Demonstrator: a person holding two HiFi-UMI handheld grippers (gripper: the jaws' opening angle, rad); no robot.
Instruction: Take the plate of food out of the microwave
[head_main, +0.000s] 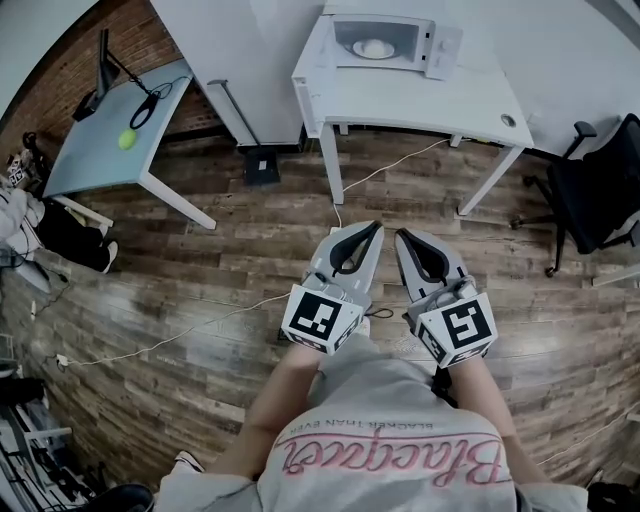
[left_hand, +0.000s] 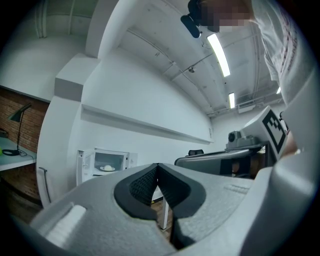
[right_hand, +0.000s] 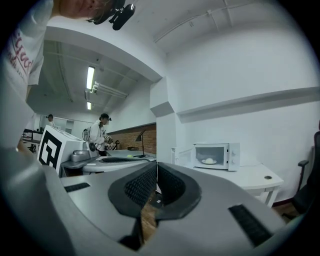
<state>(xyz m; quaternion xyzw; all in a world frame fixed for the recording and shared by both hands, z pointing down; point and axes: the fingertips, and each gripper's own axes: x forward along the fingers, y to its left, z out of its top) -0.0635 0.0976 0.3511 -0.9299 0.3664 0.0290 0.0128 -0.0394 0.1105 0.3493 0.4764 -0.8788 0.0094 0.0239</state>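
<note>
Plate of food (head_main: 373, 48) in microwave (head_main: 441, 48), well beyond right claw (head_main: 401, 234)

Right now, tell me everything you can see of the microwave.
The microwave is a small white box, standing upright on a white desk against a white wall. Its door is swung open on the left-hand side, leaving the cavity open. Inside sits a plate with a pale, rounded mound of food. A white control panel with what look like two knobs runs down its right side. Neither gripper touches it; both are well short of the desk.
</note>
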